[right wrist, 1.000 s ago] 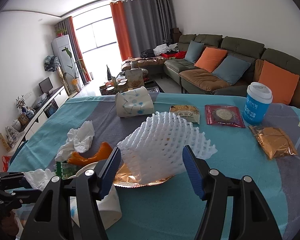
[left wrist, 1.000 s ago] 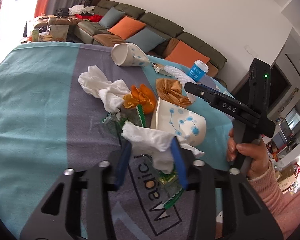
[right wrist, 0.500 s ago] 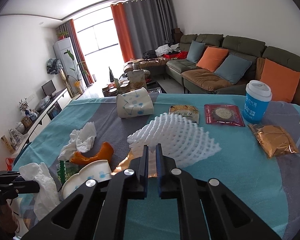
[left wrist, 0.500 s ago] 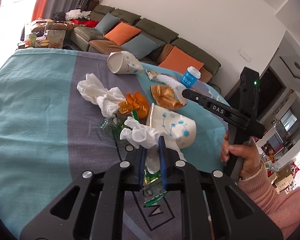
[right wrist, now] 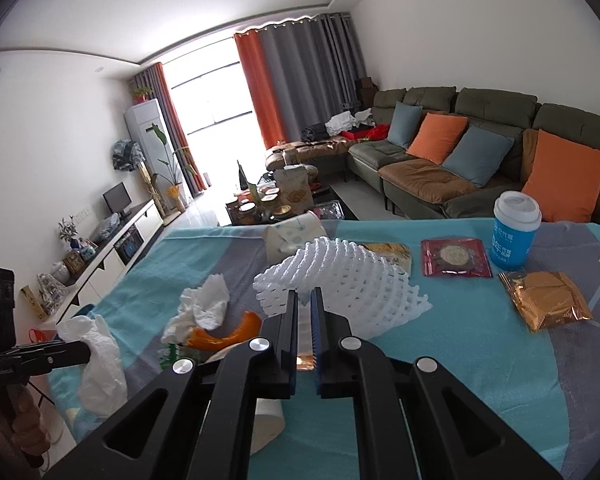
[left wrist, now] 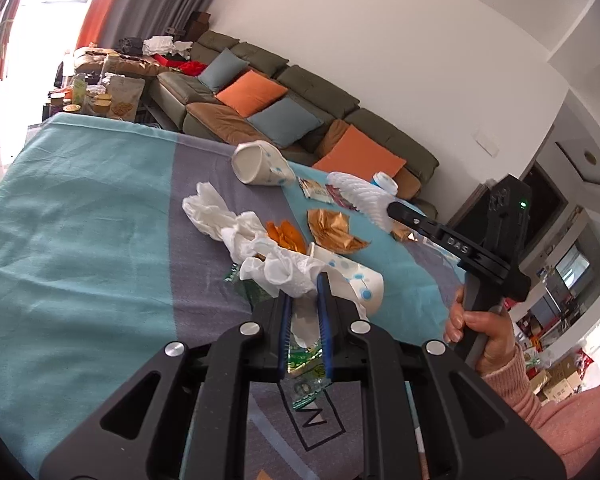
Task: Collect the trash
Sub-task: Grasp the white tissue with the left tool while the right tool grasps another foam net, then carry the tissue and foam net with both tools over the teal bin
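Note:
My left gripper [left wrist: 303, 280] is shut on a crumpled white tissue [left wrist: 278, 270] and holds it above the table; the tissue also shows in the right wrist view [right wrist: 100, 354]. My right gripper [right wrist: 305, 300] is shut on a white foam fruit net [right wrist: 348, 280] and holds it up over the table; the net also shows in the left wrist view [left wrist: 360, 196]. Under the left gripper lie a tipped paper cup with blue dots [left wrist: 356, 282], a green wrapper [left wrist: 306, 360] and orange peel [left wrist: 284, 234].
On the teal and grey tablecloth [left wrist: 80, 240] lie another tissue [right wrist: 200, 312], a second tipped cup [left wrist: 260, 164], a gold wrapper [right wrist: 548, 300], a red packet [right wrist: 456, 258], a snack packet [right wrist: 392, 250] and an upright blue cup with lid [right wrist: 514, 236]. A sofa [right wrist: 480, 152] stands beyond.
Both grippers have closed from open: the left on the tissue, the right on the foam net. Both have since lifted their loads off the table.

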A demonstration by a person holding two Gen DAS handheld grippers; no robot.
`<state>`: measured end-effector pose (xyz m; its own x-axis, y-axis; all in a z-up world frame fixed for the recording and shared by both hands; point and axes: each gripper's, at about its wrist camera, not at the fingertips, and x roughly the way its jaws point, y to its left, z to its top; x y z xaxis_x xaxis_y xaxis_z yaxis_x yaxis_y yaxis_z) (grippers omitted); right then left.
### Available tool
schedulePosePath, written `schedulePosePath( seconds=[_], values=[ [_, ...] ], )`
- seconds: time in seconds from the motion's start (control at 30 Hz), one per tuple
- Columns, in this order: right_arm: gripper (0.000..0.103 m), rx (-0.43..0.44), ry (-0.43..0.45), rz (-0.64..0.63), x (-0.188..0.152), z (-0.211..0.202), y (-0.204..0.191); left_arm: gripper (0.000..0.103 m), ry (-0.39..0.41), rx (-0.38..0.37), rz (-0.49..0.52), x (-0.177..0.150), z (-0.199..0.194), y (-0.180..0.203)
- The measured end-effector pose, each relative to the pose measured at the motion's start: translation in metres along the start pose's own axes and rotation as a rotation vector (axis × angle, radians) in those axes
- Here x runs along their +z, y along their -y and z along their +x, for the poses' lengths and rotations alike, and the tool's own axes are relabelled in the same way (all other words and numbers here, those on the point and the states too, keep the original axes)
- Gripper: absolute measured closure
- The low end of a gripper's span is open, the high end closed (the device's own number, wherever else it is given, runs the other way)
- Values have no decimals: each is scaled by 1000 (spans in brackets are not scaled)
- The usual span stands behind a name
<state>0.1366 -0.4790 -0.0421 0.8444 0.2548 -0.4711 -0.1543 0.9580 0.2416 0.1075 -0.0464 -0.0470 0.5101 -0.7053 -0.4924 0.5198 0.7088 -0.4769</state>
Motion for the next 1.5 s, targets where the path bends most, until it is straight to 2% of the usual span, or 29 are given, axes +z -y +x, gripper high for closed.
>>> schedulePosePath(
  seconds=[0.3,0.6,1.1,1.5],
  values=[
    [98,121,32,-41,8,-12,-34,90,64,48,-20,3,-32,-9],
    [98,277,16,-110,10,-6,-88,90,130,118,-61,-1,-78,-30],
    [98,480,-60,-232,3,20,-180,90,234,249,-137,-25,-166,-60],
    [98,636,-143,-333,-9,49,-255,90,300,387,-220,-44,-235,-97]
  ],
)
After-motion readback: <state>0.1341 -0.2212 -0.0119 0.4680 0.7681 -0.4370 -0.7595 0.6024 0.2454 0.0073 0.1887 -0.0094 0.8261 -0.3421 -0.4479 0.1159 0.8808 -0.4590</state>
